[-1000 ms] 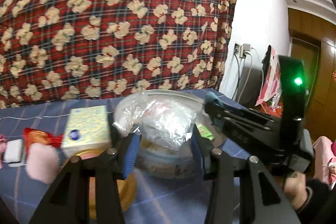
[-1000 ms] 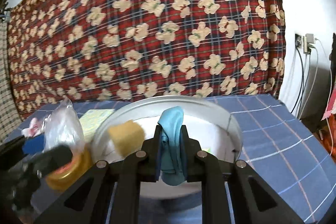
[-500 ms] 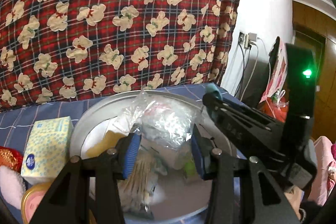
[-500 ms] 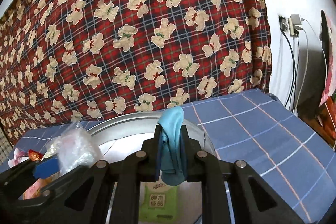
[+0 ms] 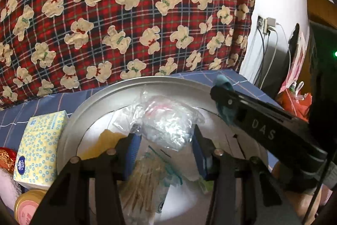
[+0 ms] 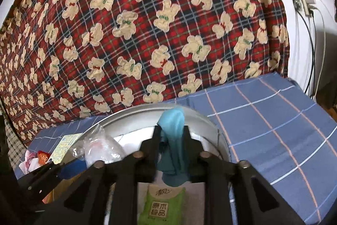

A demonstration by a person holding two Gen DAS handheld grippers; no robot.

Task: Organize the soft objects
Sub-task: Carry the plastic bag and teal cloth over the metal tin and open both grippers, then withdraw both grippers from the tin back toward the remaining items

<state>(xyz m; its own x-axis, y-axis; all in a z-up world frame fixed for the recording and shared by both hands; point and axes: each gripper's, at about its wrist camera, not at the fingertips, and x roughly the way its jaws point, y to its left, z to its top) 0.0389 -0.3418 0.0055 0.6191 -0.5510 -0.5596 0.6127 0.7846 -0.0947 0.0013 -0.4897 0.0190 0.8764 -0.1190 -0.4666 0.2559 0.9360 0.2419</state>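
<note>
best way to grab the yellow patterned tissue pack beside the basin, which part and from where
Probably from above, fingers across the narrow width of the yellow patterned tissue pack. It lies flat beside the round metal basin, long sides exposed; its near end is crowded by the round orange-lidded tin. Soft pack, so squeeze lightly.

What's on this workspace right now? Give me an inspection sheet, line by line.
Surface: blue checked cloth.
Job's things: clear plastic bag and teal cloth, both held over the round metal basin; green tissue pack and yellow sponge inside it.
Clutter: yellow tissue box beside the basin.
Grippers: left gripper jaws clamp the bag; right gripper jaws clamp the cloth.
Cables: charger leads hang from a wall socket.
Surroundings: bear-print plaid blanket behind.
</note>
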